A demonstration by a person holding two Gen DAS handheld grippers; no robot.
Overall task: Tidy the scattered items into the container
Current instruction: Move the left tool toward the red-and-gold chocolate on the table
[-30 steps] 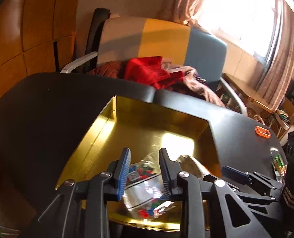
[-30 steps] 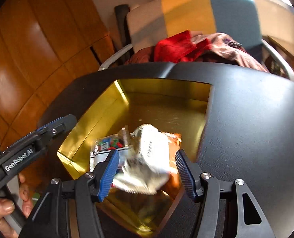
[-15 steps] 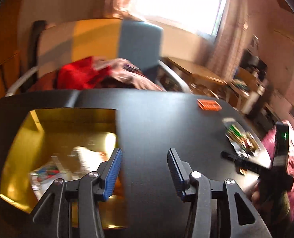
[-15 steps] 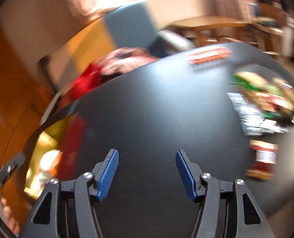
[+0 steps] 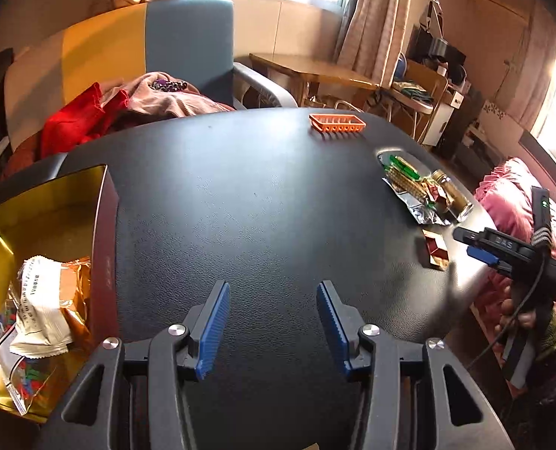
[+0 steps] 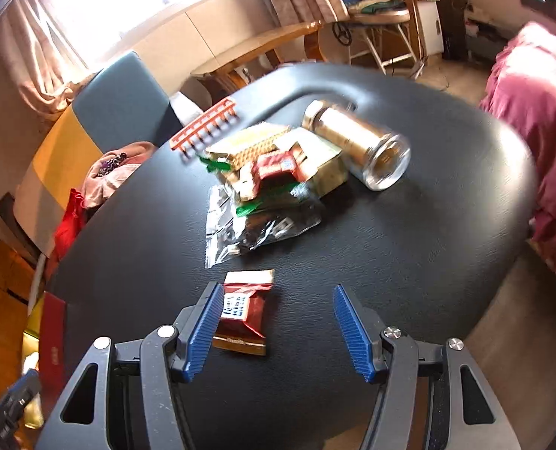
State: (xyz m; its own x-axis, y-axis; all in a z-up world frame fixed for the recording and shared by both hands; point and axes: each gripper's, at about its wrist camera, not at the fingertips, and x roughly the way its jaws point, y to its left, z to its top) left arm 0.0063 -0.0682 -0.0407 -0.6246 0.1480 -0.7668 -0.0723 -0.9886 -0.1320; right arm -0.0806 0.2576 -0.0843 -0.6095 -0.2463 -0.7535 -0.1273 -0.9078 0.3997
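right hand-held gripper (image 6: 278,332) now empty, off gold box (image 5: 0,221)

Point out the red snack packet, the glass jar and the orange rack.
red snack packet (image 6: 245,313), right wrist view, its red middle.
glass jar (image 6: 354,144), right wrist view, its gold side wall.
orange rack (image 5: 336,123), left wrist view, its top face.
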